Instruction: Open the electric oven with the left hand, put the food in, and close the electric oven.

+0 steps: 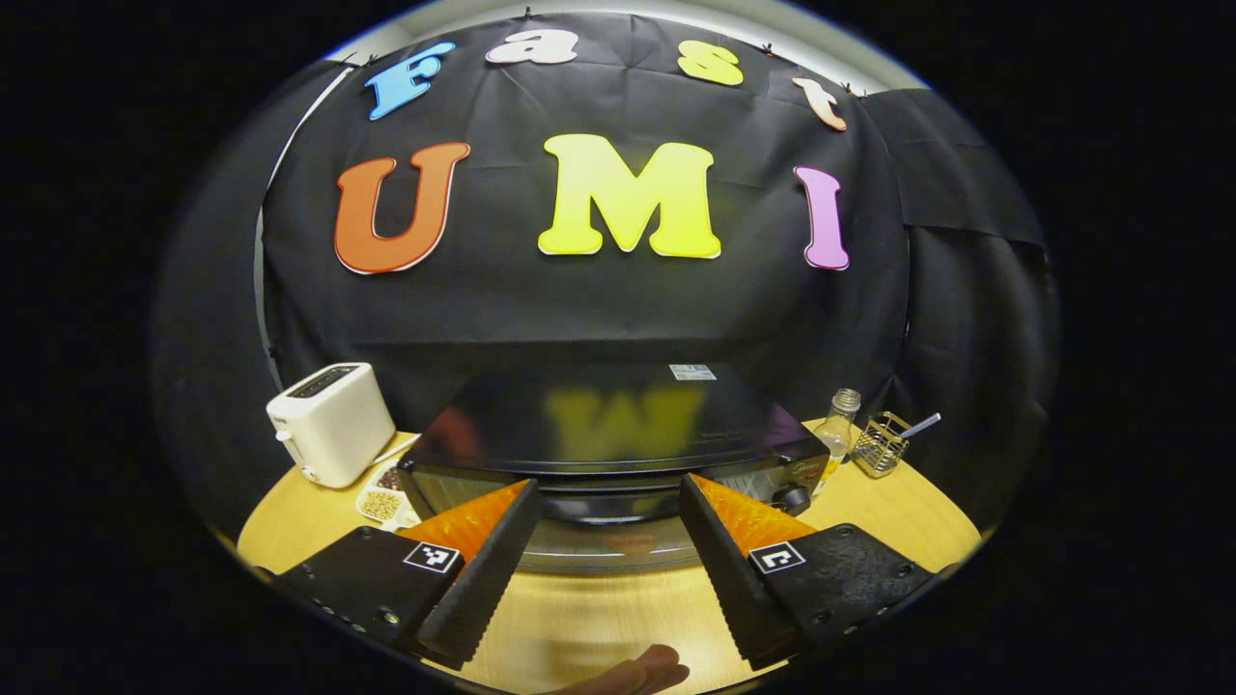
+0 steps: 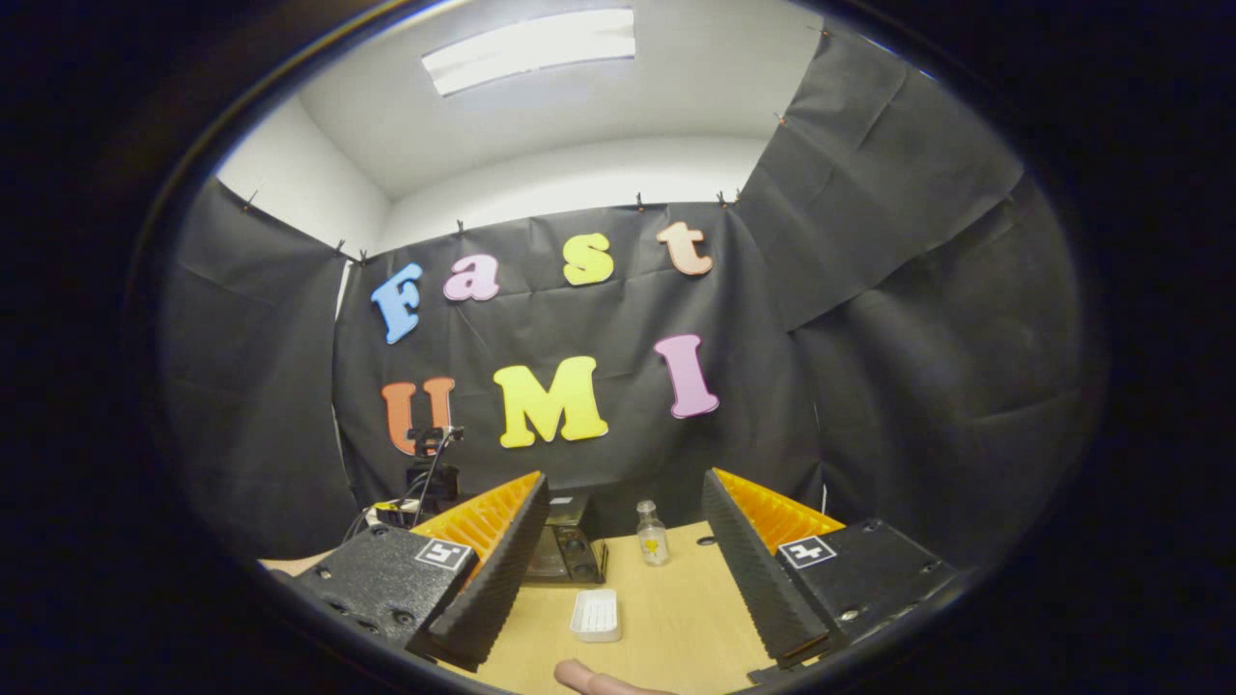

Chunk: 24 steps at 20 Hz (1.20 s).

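While the electric oven sat on the table with its door apparently closed, no step looked done. The left gripper hovered released just before that door, grasping nothing; the right gripper gaped empty above a white tray, whose contents I could not tell.

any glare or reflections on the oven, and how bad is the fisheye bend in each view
Left gripper view: the oven has a glossy top mirroring the wall, no harsh glare; the table edge bows strongly. Right gripper view: the ceiling light is blown out, the walls curve, and the small white tray stays sharp.
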Each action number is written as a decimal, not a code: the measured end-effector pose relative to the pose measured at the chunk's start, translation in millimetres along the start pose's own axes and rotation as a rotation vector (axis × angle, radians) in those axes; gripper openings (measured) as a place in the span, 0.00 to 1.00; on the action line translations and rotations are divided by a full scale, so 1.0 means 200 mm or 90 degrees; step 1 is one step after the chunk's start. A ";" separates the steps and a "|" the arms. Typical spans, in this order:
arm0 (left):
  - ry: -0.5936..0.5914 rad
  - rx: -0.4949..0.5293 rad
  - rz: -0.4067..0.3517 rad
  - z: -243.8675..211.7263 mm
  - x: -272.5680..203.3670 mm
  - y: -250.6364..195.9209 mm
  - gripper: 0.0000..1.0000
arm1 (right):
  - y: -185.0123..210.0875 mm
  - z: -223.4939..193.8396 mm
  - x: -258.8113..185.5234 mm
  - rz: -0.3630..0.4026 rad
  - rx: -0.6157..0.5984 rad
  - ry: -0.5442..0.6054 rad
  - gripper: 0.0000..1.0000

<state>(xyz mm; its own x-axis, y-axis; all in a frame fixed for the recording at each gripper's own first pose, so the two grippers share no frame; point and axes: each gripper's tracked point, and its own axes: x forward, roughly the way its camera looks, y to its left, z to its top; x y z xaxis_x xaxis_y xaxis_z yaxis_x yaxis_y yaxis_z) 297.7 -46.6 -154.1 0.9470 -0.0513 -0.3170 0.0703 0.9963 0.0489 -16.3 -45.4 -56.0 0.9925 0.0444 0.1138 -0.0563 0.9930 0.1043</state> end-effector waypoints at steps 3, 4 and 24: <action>-0.028 -0.001 -0.017 0.07 -0.20 -0.04 0.93 | 0.00 -0.01 0.00 -0.002 -0.001 0.005 1.00; -0.035 0.003 -0.020 0.09 -0.28 -0.04 0.94 | 0.01 -0.01 -0.01 -0.002 -0.004 0.010 1.00; -0.238 0.040 0.033 0.39 -1.72 0.09 0.94 | 0.32 0.13 -0.07 0.044 -0.054 0.007 1.00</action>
<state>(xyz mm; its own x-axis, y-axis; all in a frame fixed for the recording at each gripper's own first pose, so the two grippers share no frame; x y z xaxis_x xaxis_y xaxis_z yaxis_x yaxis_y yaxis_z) -2.5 -16.7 29.9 0.9979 -0.0348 0.0542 0.0282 0.9926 0.1178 -36.5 14.7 -25.2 0.9876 0.1142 0.1077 -0.1162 0.9931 0.0123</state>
